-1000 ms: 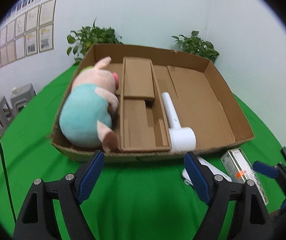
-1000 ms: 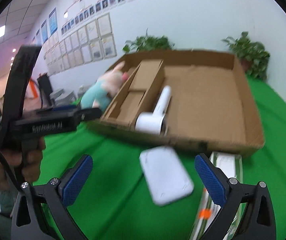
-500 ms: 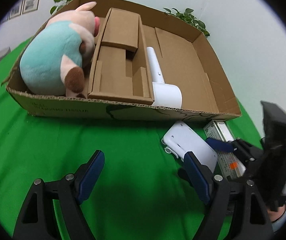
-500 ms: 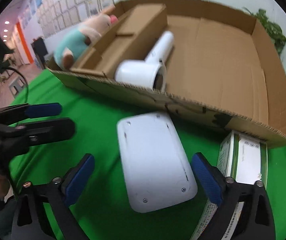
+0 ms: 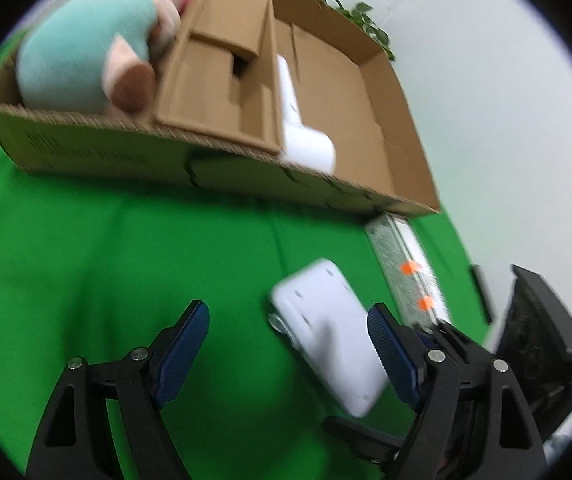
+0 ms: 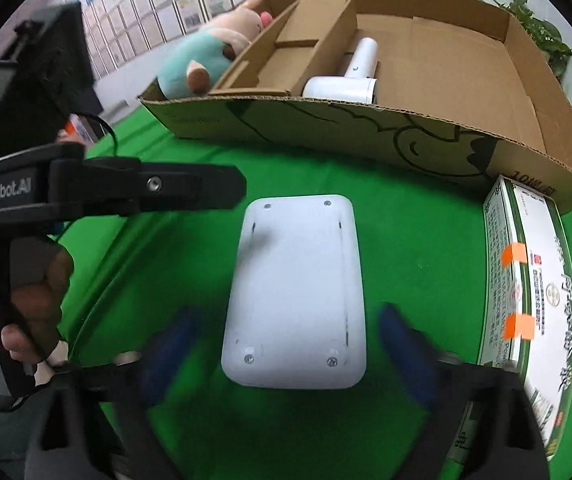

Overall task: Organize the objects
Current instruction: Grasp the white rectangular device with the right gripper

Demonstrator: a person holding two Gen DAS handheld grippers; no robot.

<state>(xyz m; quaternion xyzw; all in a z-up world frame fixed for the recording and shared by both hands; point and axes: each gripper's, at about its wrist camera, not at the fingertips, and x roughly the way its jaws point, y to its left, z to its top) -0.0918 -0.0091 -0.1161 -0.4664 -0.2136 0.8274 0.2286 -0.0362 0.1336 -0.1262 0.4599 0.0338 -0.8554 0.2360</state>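
A flat white device (image 6: 296, 292) with rounded corners lies underside up on the green cloth (image 6: 174, 248), near the front wall of the cardboard tray (image 6: 366, 136). The right gripper (image 6: 286, 356) straddles its near end: the blue fingers (image 6: 170, 348) are blurred and the jaws are opening, with a strip of cloth showing on each side between pad and device, so nothing is pinched. To the right, a green-and-white carton (image 6: 526, 288) with orange tape lies just beside the tray's near right corner, a band of cloth separating it from the white device. The left gripper (image 5: 288, 344) hovers over bare cloth left of the device, its fingers spread wide and empty; its right finger (image 5: 390, 348) overlaps the device's edge in the left wrist view.

Inside the tray, a plush pig (image 6: 206, 56) fills the far left end, a cardboard insert (image 6: 294, 48) sits beside it, and a white hair dryer (image 6: 346, 80) lies against the insert. The tray's right half is open floor.
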